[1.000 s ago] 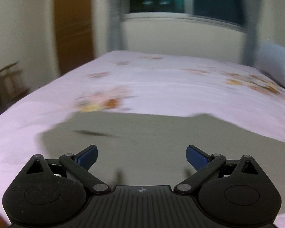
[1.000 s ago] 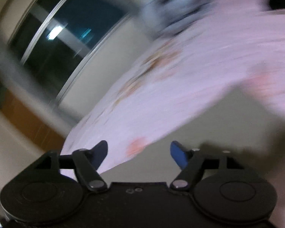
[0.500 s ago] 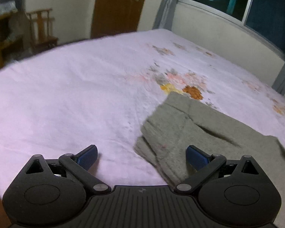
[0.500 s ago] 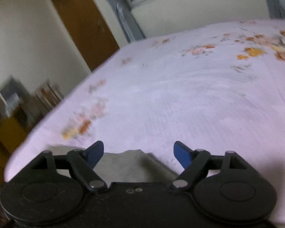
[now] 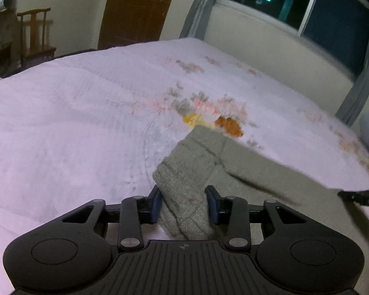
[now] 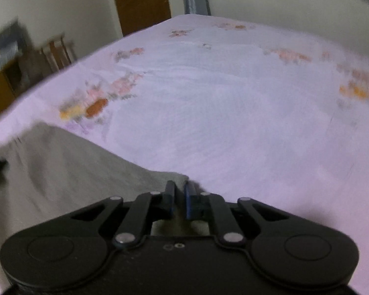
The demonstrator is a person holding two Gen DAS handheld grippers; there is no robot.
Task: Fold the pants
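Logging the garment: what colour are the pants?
Grey-olive pants, plain and unpatterned; clearest in the left wrist view.

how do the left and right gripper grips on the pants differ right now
The left gripper clamps a thick, bunched ribbed end of the grey pants, so its jaws stand fairly wide apart. The right gripper pinches a thin corner edge of the pants, jaws nearly touching. The cloth by the left gripper is folded over in layers; by the right gripper it spreads in a single smooth sheet. Both are shut on the same pants over the pink floral bedspread.
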